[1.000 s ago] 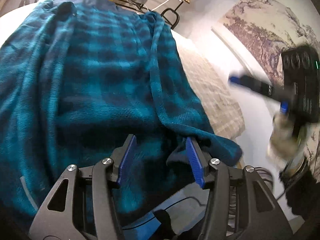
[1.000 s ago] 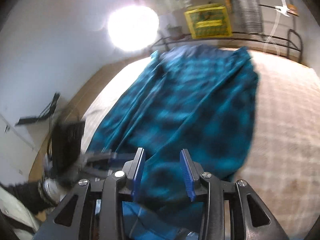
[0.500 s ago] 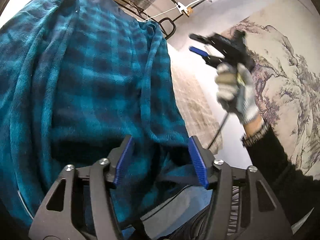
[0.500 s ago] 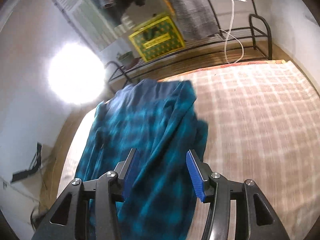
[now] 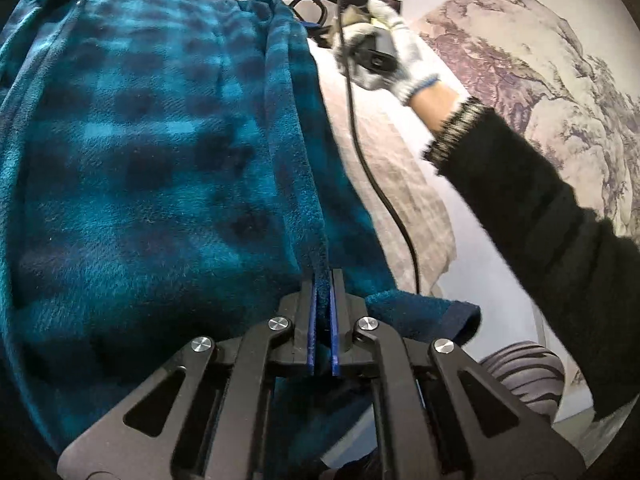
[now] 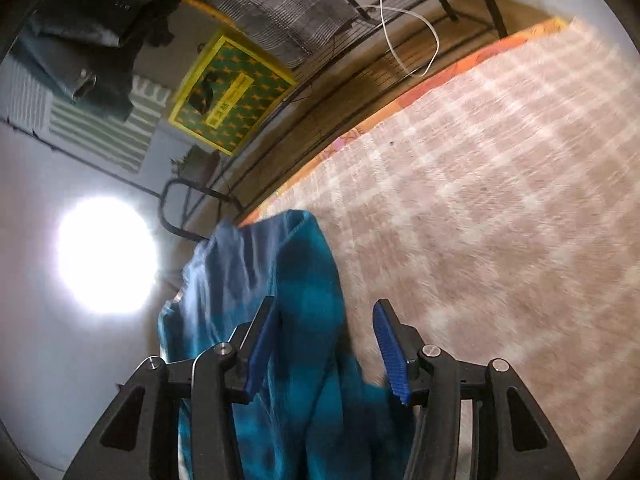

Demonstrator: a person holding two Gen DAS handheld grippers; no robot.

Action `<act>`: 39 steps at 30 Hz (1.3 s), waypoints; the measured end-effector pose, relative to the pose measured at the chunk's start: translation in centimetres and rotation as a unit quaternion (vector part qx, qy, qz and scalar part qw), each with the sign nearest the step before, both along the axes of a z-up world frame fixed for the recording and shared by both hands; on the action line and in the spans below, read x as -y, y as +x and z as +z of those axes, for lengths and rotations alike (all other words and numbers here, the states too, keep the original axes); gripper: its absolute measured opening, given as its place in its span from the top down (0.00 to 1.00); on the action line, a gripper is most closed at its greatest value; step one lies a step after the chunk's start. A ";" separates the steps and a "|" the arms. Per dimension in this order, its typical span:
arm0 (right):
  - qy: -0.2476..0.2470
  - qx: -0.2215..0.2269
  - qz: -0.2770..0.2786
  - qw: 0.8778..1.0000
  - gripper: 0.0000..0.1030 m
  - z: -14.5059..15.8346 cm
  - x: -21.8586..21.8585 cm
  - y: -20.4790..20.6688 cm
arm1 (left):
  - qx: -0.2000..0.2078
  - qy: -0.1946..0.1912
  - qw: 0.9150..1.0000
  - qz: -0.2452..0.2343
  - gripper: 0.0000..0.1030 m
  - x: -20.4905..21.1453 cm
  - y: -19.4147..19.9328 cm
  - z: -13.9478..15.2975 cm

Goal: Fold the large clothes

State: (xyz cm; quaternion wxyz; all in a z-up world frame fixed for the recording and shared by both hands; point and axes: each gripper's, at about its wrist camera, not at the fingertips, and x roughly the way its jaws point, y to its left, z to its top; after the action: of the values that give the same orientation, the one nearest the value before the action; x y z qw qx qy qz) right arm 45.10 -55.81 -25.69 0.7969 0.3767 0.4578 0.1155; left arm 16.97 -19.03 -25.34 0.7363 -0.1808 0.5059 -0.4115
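The teal plaid garment (image 5: 152, 152) lies spread along the left side of a bed covered by a beige checked blanket (image 6: 500, 200), its far end toward the metal rack (image 6: 360, 92) at the bed's foot. The step in hand looks like taking hold of the garment's right-hand edge at both ends, ready to fold it across.

The left gripper (image 5: 323, 308) has just clenched on the raised fold of that edge at the near end; the blue pads pinch the fleece between them. The right gripper (image 6: 326, 344), carried by a gloved hand (image 5: 384, 60), is out at the far end with its jaws apart; cloth lies between them, but the pads do not seem to press on it, though motion blur makes this hard to judge.

Next, I judge, the right gripper needs to settle onto the far edge and close, so both ends can lift together and carry leftward without the cloth sagging.
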 end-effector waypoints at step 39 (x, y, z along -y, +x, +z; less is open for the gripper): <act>-0.272 0.104 0.175 0.941 0.70 10.0 -16.2 -0.7 | 0.036 0.047 0.998 0.028 0.90 -5.2 -5.1 2.1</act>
State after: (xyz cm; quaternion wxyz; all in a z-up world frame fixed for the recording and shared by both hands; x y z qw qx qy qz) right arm 44.37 -39.66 -15.69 0.8794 0.0458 0.4452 0.1625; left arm 11.91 -13.84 -23.22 0.7731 -0.1455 0.4922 -0.3727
